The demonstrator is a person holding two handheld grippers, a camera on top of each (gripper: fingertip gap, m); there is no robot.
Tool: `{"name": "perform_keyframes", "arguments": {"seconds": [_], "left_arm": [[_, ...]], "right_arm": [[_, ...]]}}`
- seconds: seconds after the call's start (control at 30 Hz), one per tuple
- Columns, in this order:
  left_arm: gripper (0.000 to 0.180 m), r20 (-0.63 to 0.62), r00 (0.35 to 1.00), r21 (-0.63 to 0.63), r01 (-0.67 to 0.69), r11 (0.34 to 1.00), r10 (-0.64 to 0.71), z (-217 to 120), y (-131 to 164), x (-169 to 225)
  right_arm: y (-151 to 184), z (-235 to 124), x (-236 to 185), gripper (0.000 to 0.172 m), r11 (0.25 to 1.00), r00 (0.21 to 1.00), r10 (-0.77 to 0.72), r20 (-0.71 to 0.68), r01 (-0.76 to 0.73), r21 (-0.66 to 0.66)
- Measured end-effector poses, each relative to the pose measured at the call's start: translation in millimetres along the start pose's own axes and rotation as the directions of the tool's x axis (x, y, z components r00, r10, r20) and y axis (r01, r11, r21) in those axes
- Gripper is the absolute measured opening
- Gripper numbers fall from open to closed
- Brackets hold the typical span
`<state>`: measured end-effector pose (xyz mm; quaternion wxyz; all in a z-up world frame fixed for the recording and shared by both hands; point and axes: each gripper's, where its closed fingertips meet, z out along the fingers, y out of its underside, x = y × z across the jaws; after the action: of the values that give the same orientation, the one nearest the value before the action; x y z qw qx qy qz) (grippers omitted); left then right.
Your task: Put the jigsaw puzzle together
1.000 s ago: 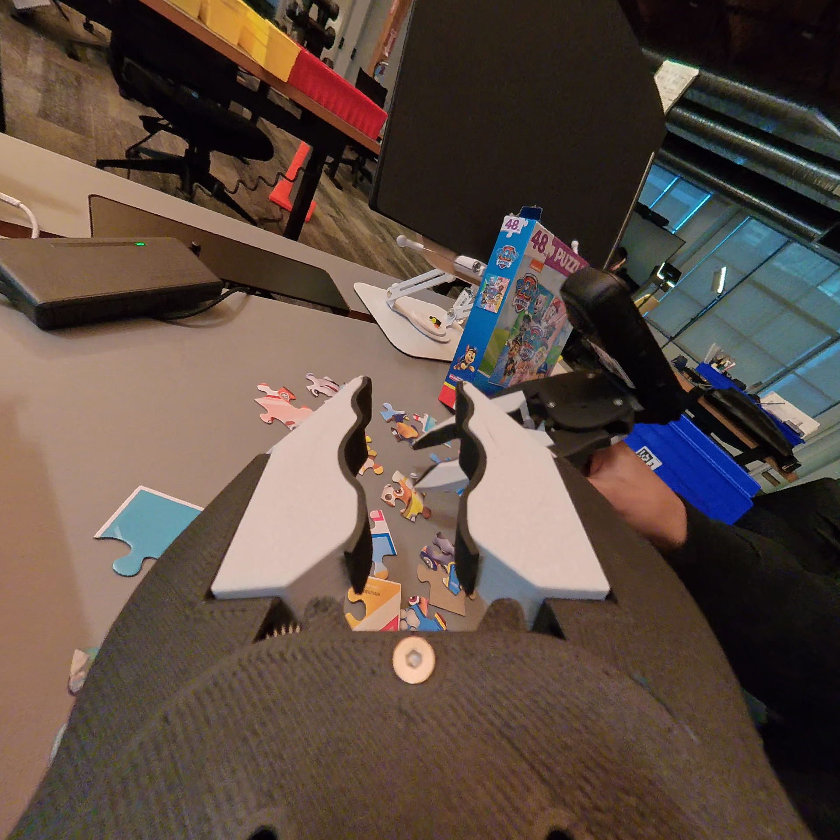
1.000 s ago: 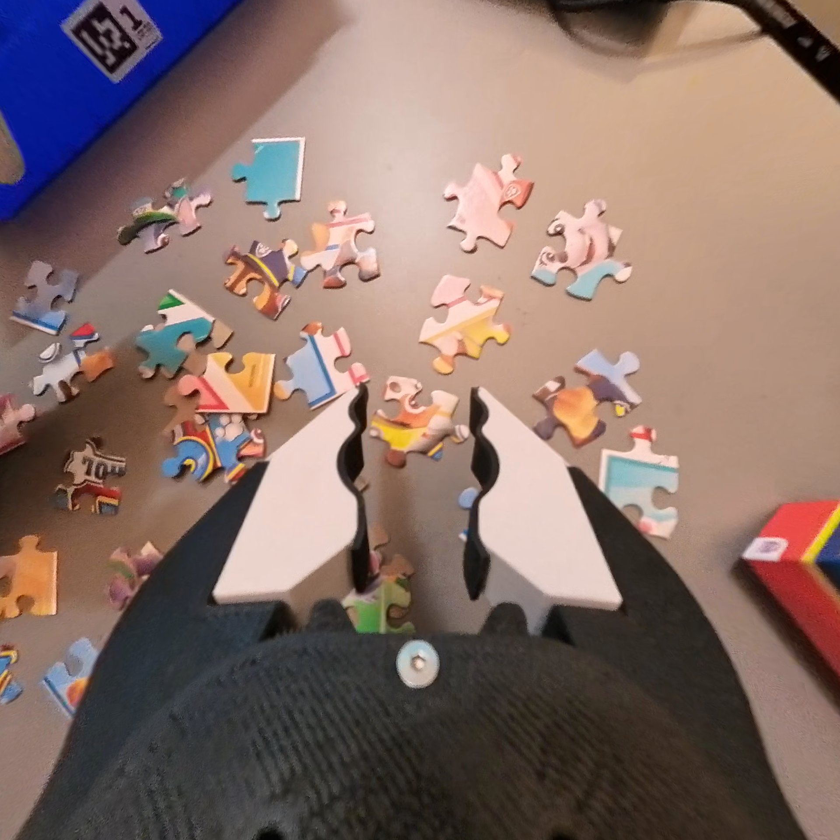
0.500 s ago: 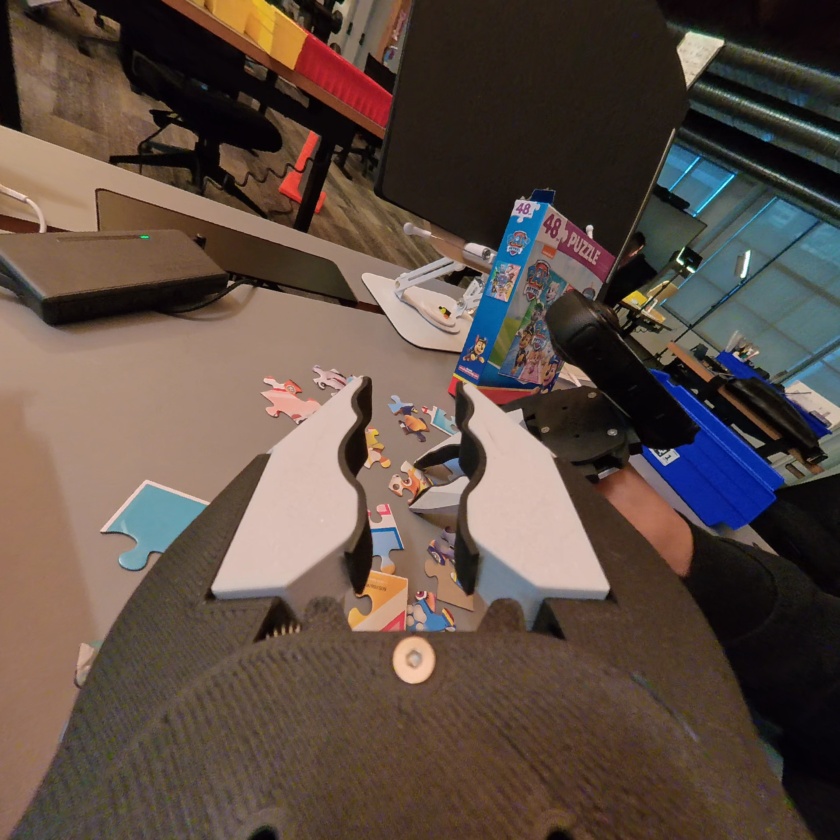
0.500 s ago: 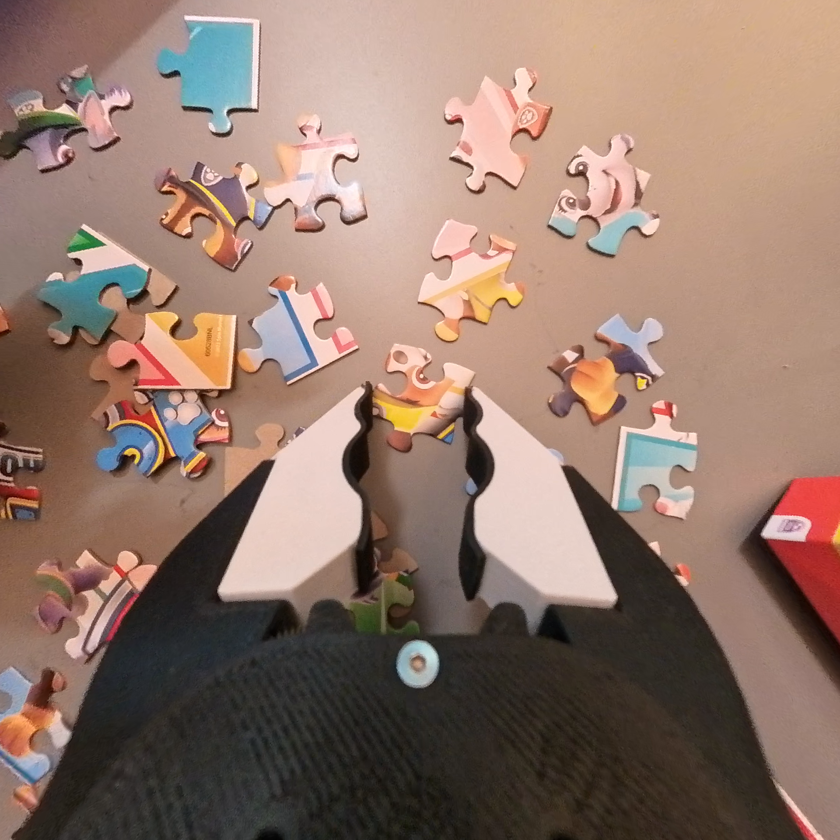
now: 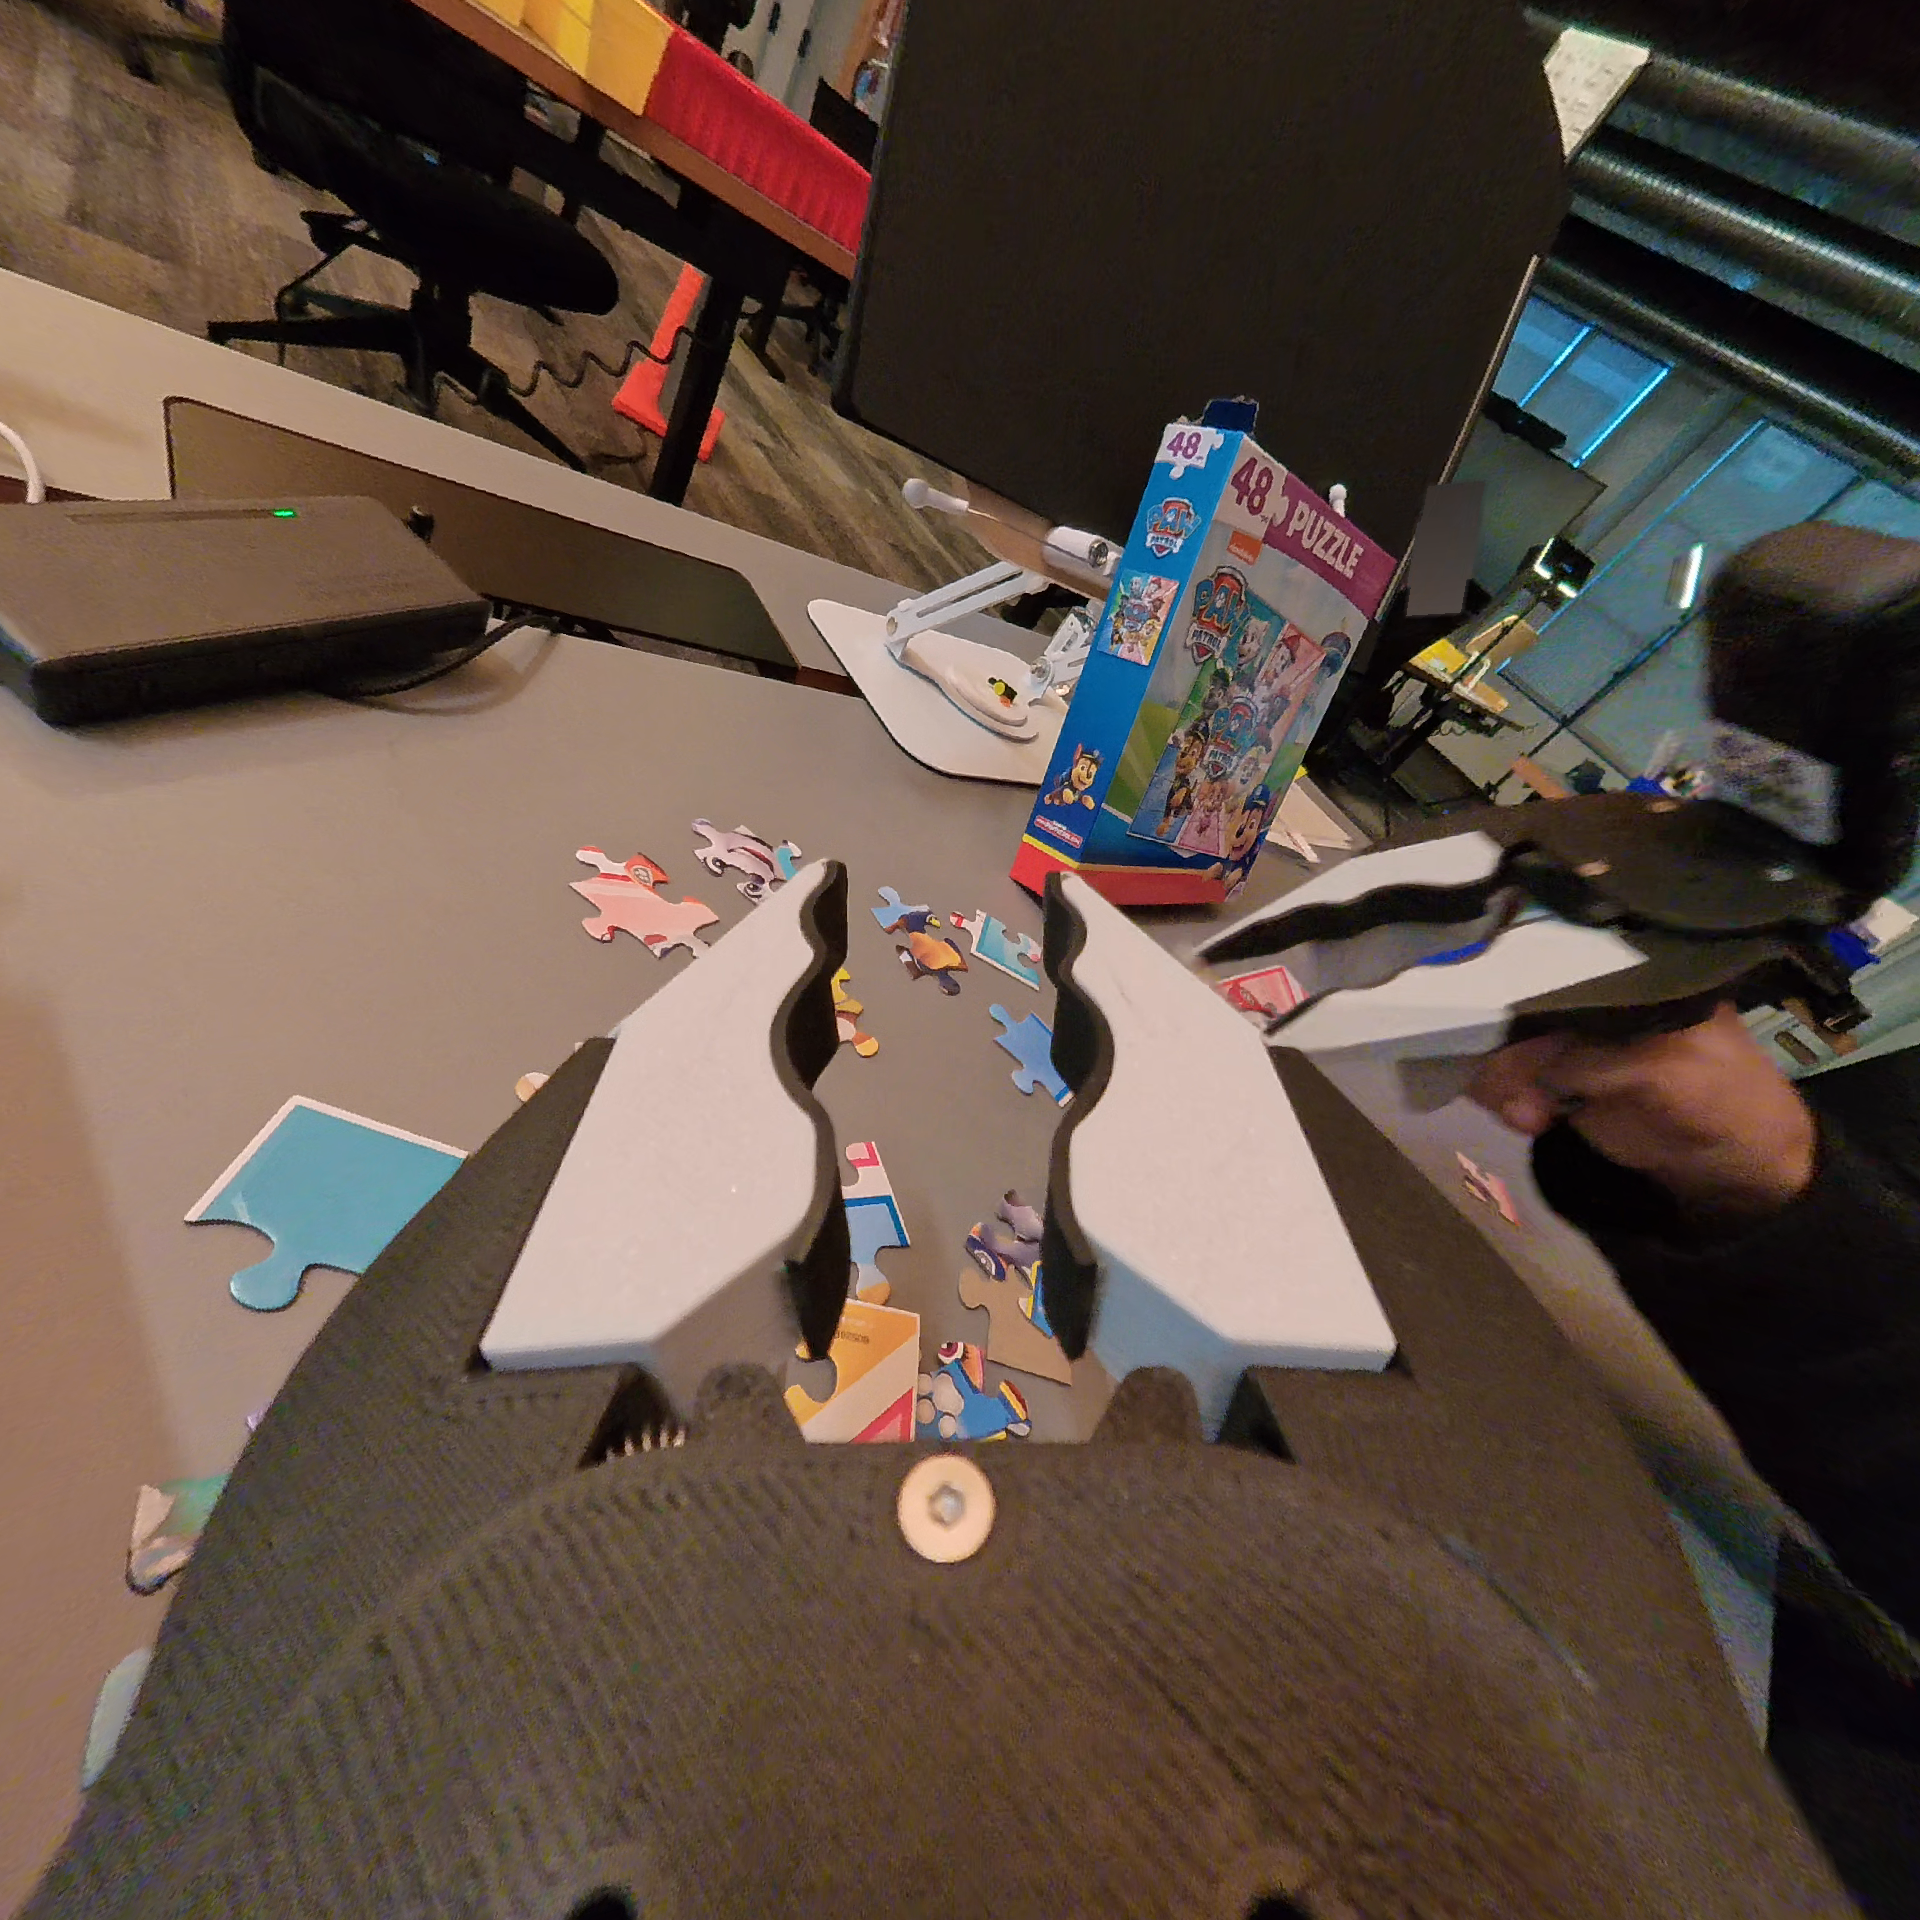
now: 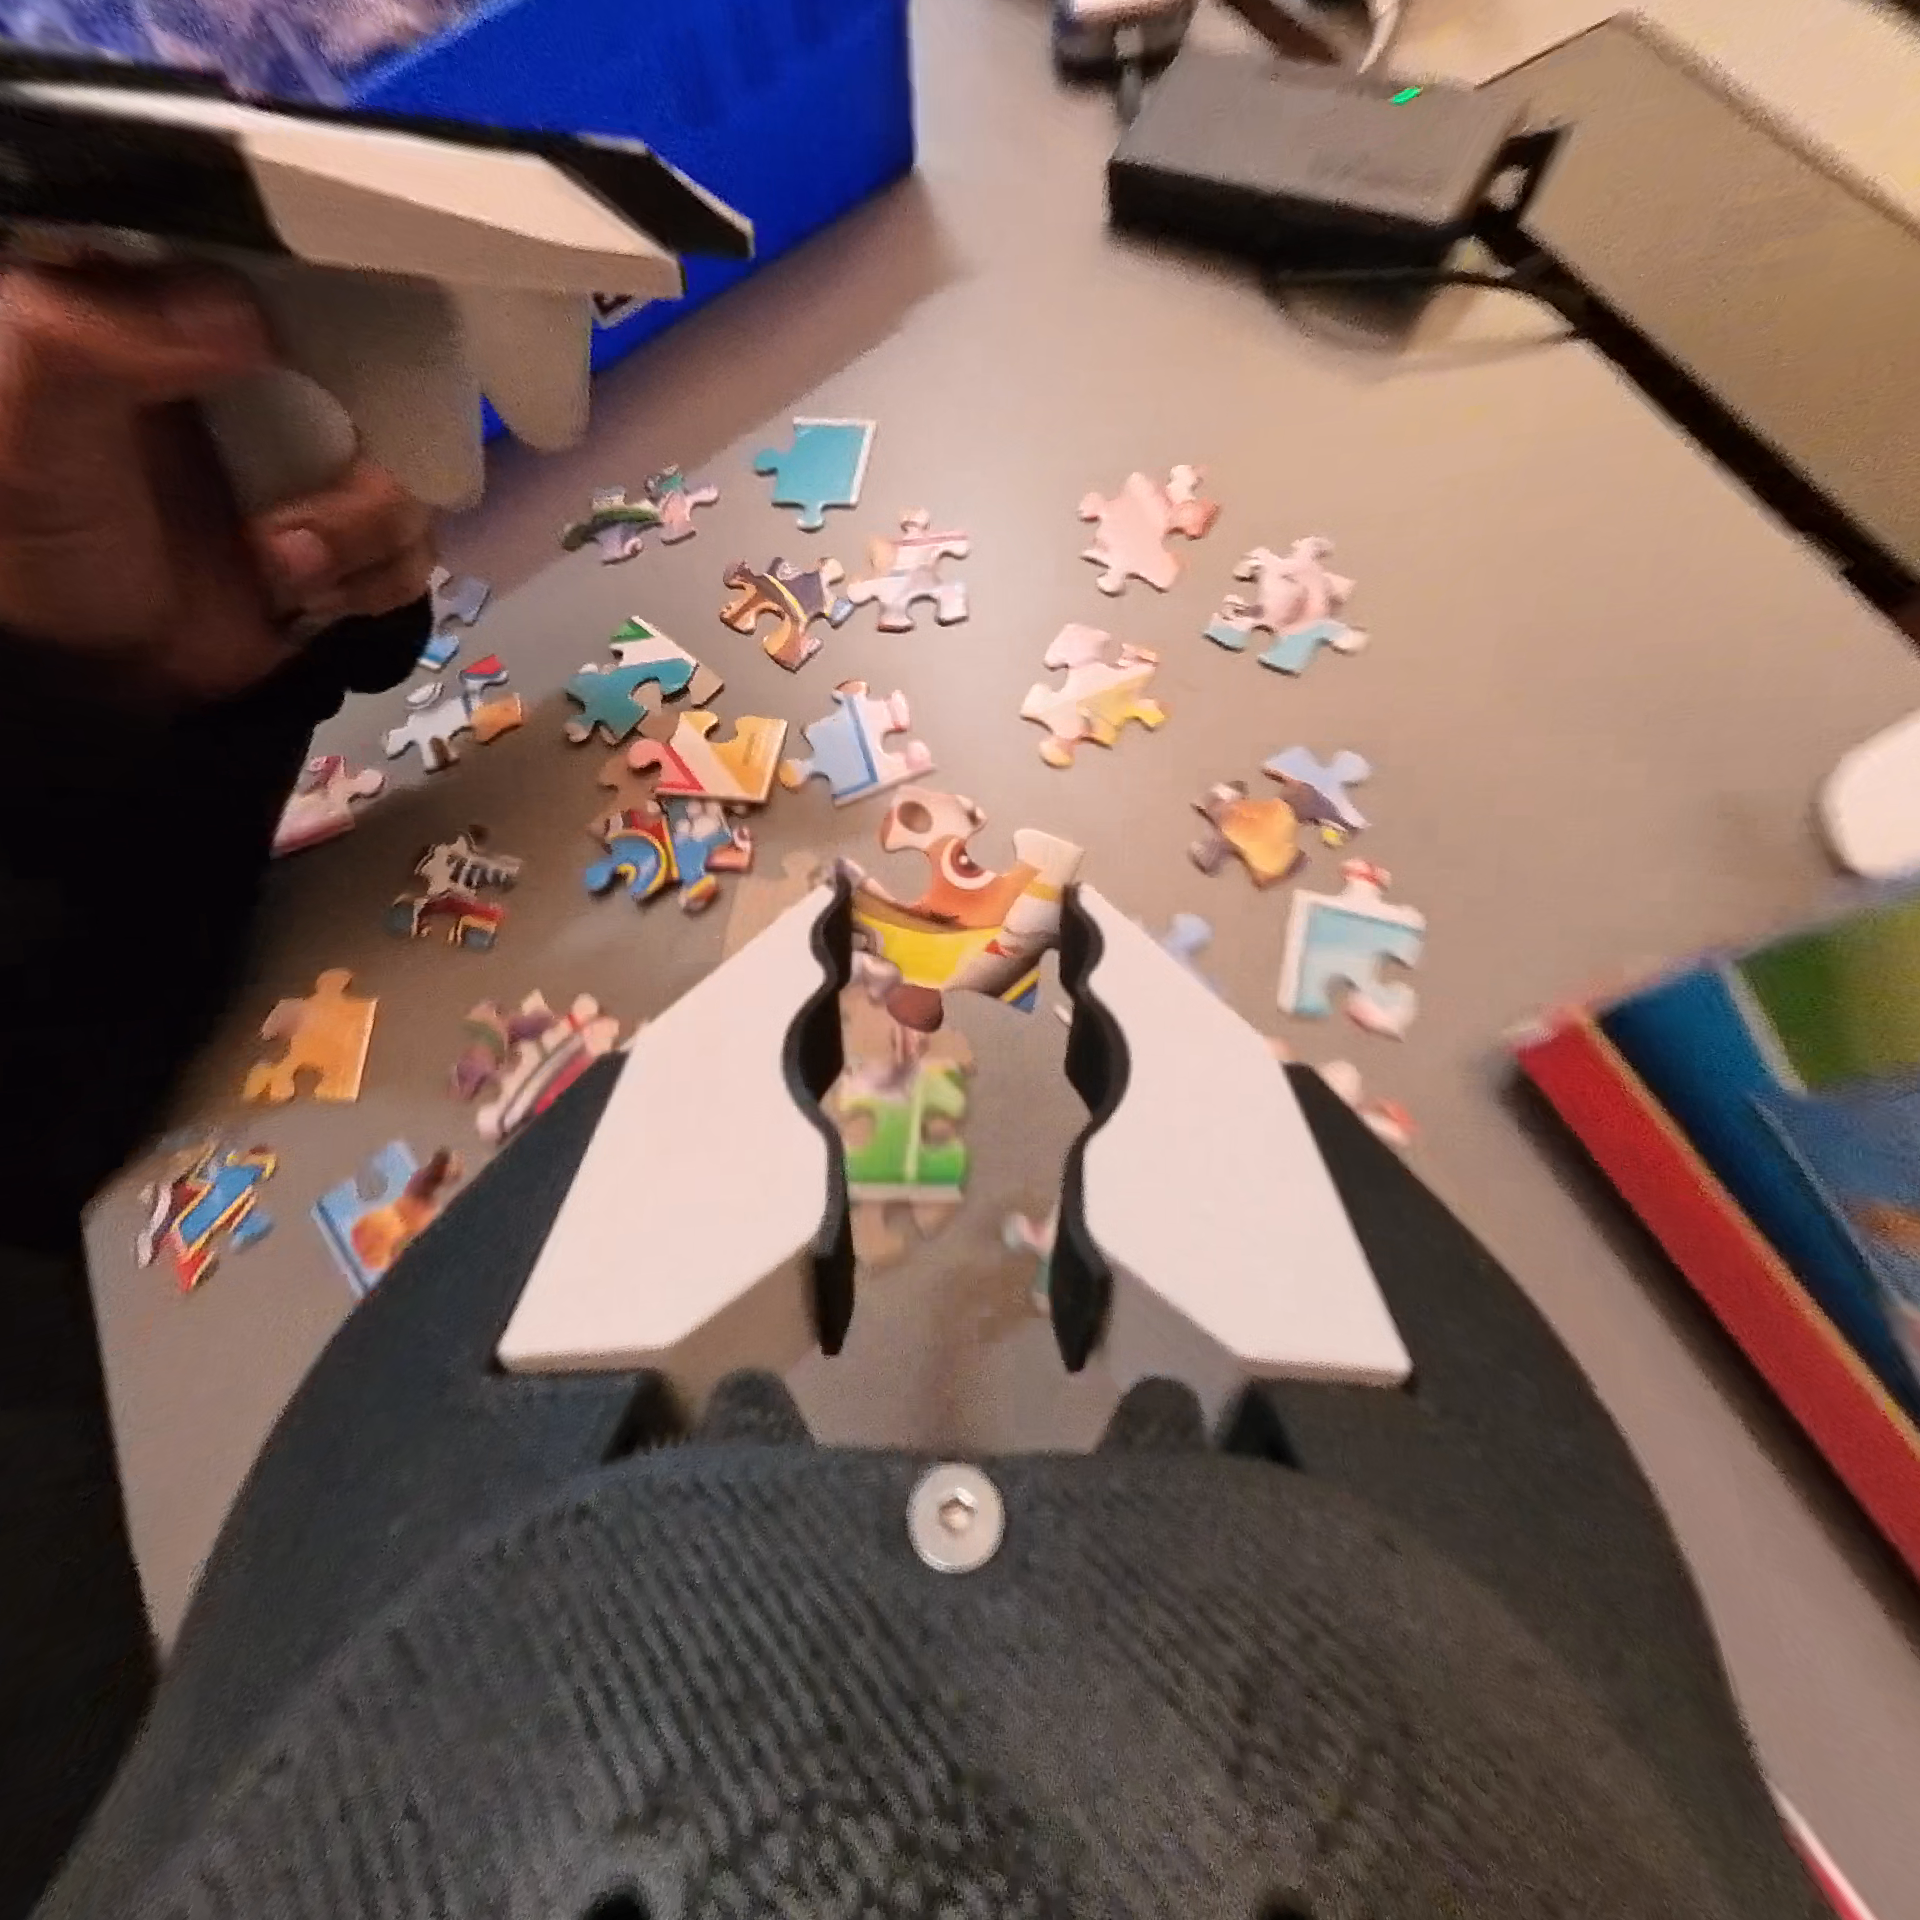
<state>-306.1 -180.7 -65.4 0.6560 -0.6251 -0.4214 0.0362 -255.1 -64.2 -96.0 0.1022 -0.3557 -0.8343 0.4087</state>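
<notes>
Gripping a puzzle piece [image 6: 961, 914], right gripper [image 6: 958, 914] hovers above table [image 6: 1455, 623].

Open-plan office or lab workspace. Evidence: grey desk [image 5: 312, 883] beneath the jaws; large monitor [image 5: 1195, 260] on a stand ahead of them; office chair [image 5: 447, 239] and further desk [image 5: 727, 125] beyond; exposed ceiling ducts [image 5: 1766, 156], glazed partitions far right.

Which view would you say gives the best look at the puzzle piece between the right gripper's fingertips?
The right wrist view: the yellow-and-orange puzzle piece spans its fingertips, lifted off the table. The left wrist view shows the right gripper side-on, the piece hidden.
</notes>
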Motion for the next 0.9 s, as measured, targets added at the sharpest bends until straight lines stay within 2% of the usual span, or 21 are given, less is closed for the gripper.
{"name": "perform_keyframes", "arguments": {"seconds": [0.17, 0.3, 0.37, 0.47, 0.63, 0.77, 0.9], "left_arm": [[0.035, -0.026, 1.000, -0.035, -0.007, 0.999, 0.006, 8.3, 7.9, 8.0], [0.035, -0.103, 0.995, -0.050, 0.016, 0.999, -0.021, 17.1, 15.0, 30.6], [0.037, -0.147, 0.989, -0.088, 0.014, 0.996, -0.027, 22.5, 23.1, 51.8], [0.039, -0.188, 0.982, -0.186, -0.066, 0.980, 0.031, 32.7, 43.4, 93.6], [0.040, -0.274, 0.956, -0.311, -0.192, 0.931, 0.105, 41.8, 104.0, 167.8], [0.039, -0.248, 0.950, -0.364, -0.275, 0.890, 0.192, 38.4, 146.8, 186.0], [0.039, -0.219, 0.958, -0.389, -0.261, 0.884, 0.187, 25.5, 159.0, 190.4]], "right_arm": [[40.6, -97.2, 34.2, 0.038, 0.999, 0.993, 0.015, -0.121, -0.011, 0.040], [94.1, -136.0, 35.3, 0.038, 0.999, 0.988, -0.036, -0.148, 0.036, 0.000], [123.4, -140.4, 26.5, 0.038, 0.995, 0.989, -0.092, -0.117, 0.086, -0.057], [154.0, -141.2, 11.7, 0.038, 0.976, 0.979, -0.196, -0.062, 0.188, -0.113], [168.6, -133.0, -22.6, 0.038, 0.918, 0.921, -0.366, 0.132, 0.380, -0.110], [170.5, -119.1, -51.6, 0.038, 0.862, 0.839, -0.464, 0.284, 0.501, -0.071], [176.9, -107.3, -93.1, 0.038, 0.814, 0.750, -0.518, 0.413, 0.579, -0.031]]}}
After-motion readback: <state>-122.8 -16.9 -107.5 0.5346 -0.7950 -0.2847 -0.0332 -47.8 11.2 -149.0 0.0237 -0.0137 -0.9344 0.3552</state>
